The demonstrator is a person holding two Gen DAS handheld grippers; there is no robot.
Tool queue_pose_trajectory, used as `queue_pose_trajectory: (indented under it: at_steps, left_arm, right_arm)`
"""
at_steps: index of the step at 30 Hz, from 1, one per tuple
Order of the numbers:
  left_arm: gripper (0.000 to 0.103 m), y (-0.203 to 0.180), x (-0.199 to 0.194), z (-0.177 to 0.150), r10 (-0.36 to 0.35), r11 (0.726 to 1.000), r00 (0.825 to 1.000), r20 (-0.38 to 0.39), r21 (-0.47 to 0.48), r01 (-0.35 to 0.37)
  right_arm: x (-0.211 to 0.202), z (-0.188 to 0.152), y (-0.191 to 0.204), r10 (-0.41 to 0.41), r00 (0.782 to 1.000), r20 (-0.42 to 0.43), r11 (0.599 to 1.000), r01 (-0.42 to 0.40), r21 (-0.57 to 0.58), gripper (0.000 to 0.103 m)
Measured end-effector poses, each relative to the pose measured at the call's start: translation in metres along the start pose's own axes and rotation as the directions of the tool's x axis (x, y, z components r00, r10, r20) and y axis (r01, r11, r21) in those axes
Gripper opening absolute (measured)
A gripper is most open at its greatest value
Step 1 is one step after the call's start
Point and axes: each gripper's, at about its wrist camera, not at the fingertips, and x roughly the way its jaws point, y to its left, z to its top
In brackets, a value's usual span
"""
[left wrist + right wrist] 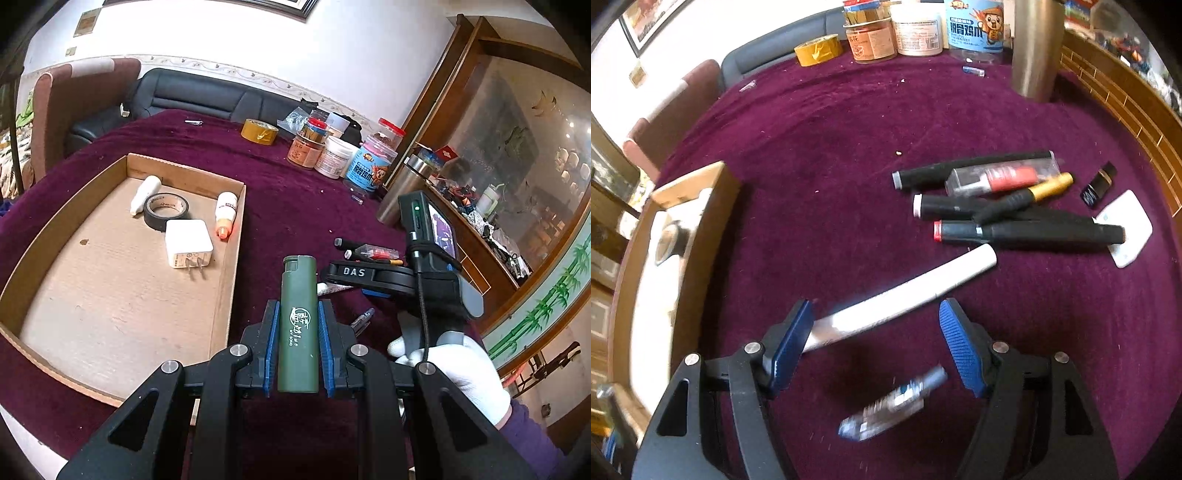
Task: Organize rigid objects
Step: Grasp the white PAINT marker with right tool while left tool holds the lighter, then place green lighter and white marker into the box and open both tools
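My left gripper (298, 306) is shut on an upright dark green lighter (298, 325), just right of a shallow cardboard tray (229, 266). In the tray lie a white charger plug (188, 242), a black tape roll (166, 210) and two small white bottles (226, 212). My right gripper (876, 306) stands open, pointing steeply down at the purple cloth. A white tube (923, 284) lies slantwise at its fingertips, its near end by the left finger. A blurred blue-and-clear pen (897, 402) lies on the cloth between the jaws, touching neither pad.
Black markers (1015, 232), a clear case with red contents (997, 177), a gold-tipped pen (1045, 188), a small black piece (1099, 184) and a white flat plate (1130, 221) lie right. Jars (916, 29), yellow tape (818, 50) and a steel cup (1034, 48) stand far back. A white-gloved hand (461, 365) holds the right gripper.
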Motion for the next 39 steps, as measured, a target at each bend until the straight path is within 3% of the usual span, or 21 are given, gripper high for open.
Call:
queue_pose_trajectory:
  at_steps: [3, 5, 8, 12, 16, 19, 20, 23, 25, 31, 35, 39]
  left_arm:
    - [0.017, 0.004, -0.005, 0.0, 0.019, 1.0, 1.0, 0.012, 0.007, -0.019]
    - [0.017, 0.006, -0.007, 0.0, 0.018, 1.0, 1.0, 0.014, -0.003, -0.018]
    - [0.017, 0.007, -0.007, -0.001, 0.024, 1.0, 1.0, 0.016, -0.001, -0.024]
    - [0.017, 0.005, -0.006, -0.002, 0.026, 1.0, 1.0, 0.014, 0.006, -0.027]
    - [0.017, 0.004, -0.007, -0.002, 0.026, 1.0, 1.0, 0.013, 0.007, -0.026]
    - [0.017, 0.007, -0.01, -0.002, 0.025, 1.0, 0.999, 0.021, 0.002, -0.025]
    - [0.017, 0.009, -0.012, -0.001, 0.027, 1.0, 0.999, 0.026, -0.002, -0.027]
    - [0.017, 0.02, -0.019, 0.003, 0.032, 0.999, 0.999, 0.042, -0.018, -0.031]
    - [0.017, 0.029, -0.024, 0.006, 0.045, 0.999, 0.997, 0.058, -0.031, -0.043]
    - [0.017, 0.064, -0.043, 0.011, 0.116, 0.99, 0.988, 0.099, -0.096, -0.106]
    - [0.017, 0.086, -0.048, 0.011, 0.174, 0.979, 0.98, 0.099, -0.128, -0.16]
    - [0.017, 0.1, -0.045, 0.018, 0.231, 0.968, 0.97, 0.08, -0.119, -0.221]
  right_arm:
    - [-0.021, -0.002, 0.0, 0.009, 0.998, 0.066, 0.999, -0.006, -0.047, 0.071]
    - [-0.018, -0.002, -0.005, 0.033, 0.999, 0.03, 0.999, -0.032, -0.038, 0.071]
    - [-0.002, -0.001, -0.022, 0.095, 0.995, -0.022, 0.993, -0.093, 0.072, 0.071]
    - [0.009, 0.014, -0.022, 0.133, 0.991, -0.021, 0.976, -0.127, 0.175, 0.071]
    - [0.022, 0.025, 0.01, 0.038, 0.999, -0.037, 0.995, -0.034, 0.098, 0.072]
    - [0.028, 0.021, 0.033, -0.062, 0.998, 0.003, 0.998, 0.062, -0.007, 0.07]
    - [0.029, 0.018, 0.036, -0.08, 0.997, 0.018, 0.996, 0.08, -0.033, 0.062]
    - [0.025, 0.009, 0.04, -0.113, 0.991, 0.067, 0.986, 0.12, -0.115, 0.023]
    - [0.02, 0.006, 0.03, -0.06, 0.997, 0.054, 0.992, 0.065, -0.106, 0.012]
    - [0.003, -0.006, 0.005, 0.103, 0.994, 0.046, 0.993, -0.1, -0.063, 0.012]
    - [-0.013, -0.008, 0.003, 0.221, 0.973, 0.06, 0.975, -0.22, -0.032, 0.012]
    - [-0.034, -0.003, 0.02, 0.338, 0.938, 0.071, 0.941, -0.335, -0.055, 0.012]
